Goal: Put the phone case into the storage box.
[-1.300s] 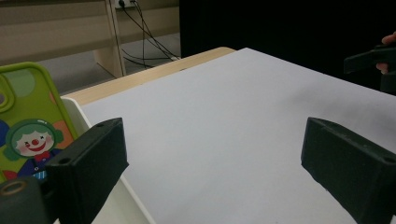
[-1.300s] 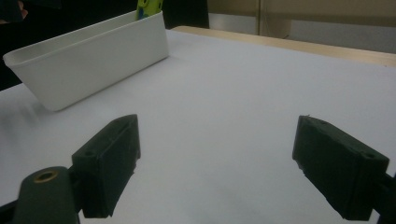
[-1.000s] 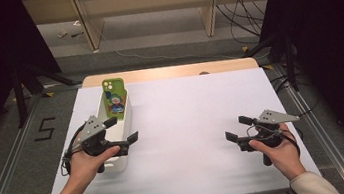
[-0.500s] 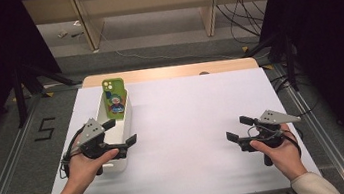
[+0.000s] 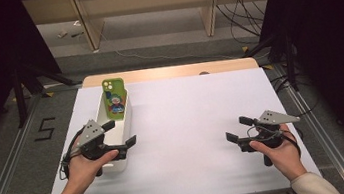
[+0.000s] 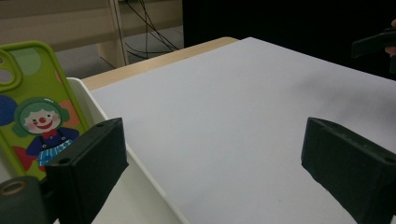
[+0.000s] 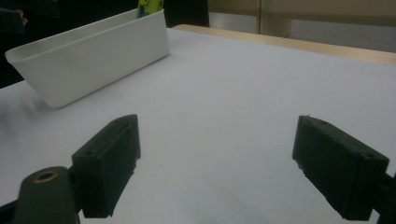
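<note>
A long white bin (image 5: pixel 124 114) lies on the left of the white table. A green phone case (image 5: pixel 114 98) with a cartoon clown stands tilted against the bin's far end. My left gripper (image 5: pixel 121 132) is open over the bin's near end. In the left gripper view one jaw hangs over the bin's inside and the other over the table, with the bin's rim (image 6: pixel 140 172) between them and the phone case (image 6: pixel 35 109) ahead on the left. My right gripper (image 5: pixel 234 127) is open and empty low over the table at the right, its jaws towards the bin (image 7: pixel 93 58).
The white sheet (image 5: pixel 197 109) covers the table between the two hands, with a wooden edge (image 5: pixel 167 72) at the back. Metal rails run along both sides of the table. Shelving legs and cables stand on the floor beyond it.
My left gripper has shifted only slightly over the bin's near end. The right gripper has stayed where it was, and both have stayed open.
</note>
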Demonstrator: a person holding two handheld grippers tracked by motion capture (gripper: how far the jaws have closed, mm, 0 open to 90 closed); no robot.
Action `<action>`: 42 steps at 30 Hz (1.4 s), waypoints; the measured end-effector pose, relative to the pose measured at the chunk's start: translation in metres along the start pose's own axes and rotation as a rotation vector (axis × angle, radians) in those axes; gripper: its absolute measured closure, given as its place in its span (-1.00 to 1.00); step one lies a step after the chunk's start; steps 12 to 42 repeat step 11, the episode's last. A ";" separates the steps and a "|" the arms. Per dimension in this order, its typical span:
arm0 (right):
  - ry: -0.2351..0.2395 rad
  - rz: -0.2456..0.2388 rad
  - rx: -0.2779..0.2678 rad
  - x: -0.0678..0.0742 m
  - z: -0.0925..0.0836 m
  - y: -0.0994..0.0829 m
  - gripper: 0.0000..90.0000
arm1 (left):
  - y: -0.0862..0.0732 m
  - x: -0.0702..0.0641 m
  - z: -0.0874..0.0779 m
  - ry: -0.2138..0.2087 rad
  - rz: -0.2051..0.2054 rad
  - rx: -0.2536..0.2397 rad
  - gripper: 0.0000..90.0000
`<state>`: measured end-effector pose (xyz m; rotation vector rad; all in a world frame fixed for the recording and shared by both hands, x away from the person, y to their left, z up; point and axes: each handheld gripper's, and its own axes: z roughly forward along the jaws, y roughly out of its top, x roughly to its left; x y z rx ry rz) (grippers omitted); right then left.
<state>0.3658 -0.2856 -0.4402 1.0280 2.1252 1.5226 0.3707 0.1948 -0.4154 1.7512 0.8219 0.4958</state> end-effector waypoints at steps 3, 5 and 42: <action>0.003 -0.001 -0.001 0.000 0.001 0.000 -0.64 | 0.000 -0.001 0.000 0.000 -0.001 0.002 -0.86; 0.002 -0.002 0.001 0.000 0.001 0.000 -0.64 | 0.000 -0.001 0.000 -0.001 0.000 0.002 -0.86; 0.003 -0.002 -0.001 0.000 0.001 0.000 -0.64 | 0.001 0.000 0.000 0.000 -0.003 -0.004 -0.86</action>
